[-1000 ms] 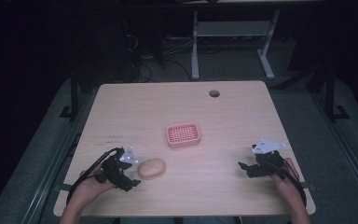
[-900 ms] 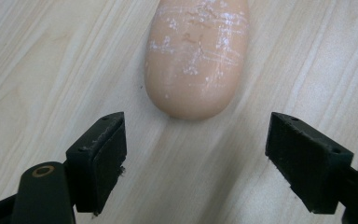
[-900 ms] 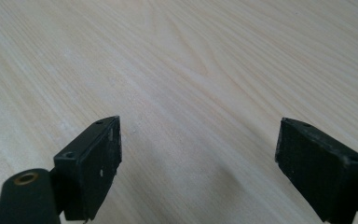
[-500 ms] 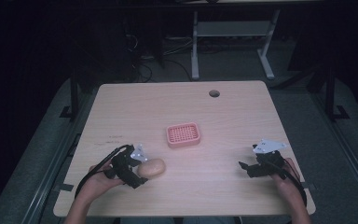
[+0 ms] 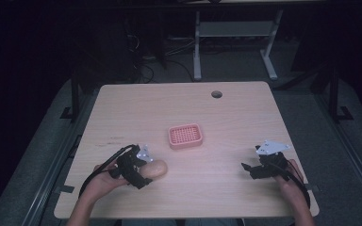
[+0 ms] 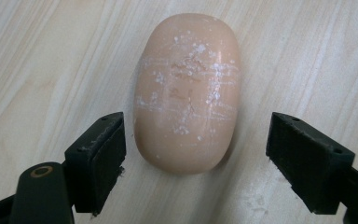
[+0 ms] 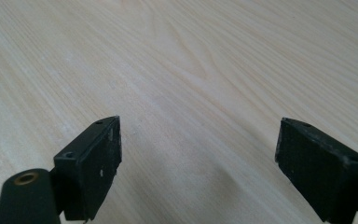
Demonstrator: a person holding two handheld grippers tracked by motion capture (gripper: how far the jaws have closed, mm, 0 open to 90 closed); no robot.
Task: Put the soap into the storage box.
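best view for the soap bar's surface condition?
Left gripper view: the peach oval soap bar lies close up between the open left tongs, white scuffs visible. In the high view it is small, partly behind those tongs.

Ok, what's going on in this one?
A person at a wooden table holds a two-jaw gripper in each hand. The left gripper is open with its jaws on either side of a peach-coloured bar of soap that lies flat on the wood; there are gaps on both sides, so it is not gripped yet. A pink soap dish sits empty near the table's middle, apart from the soap. The right gripper is open over bare wood at the right, holding nothing.
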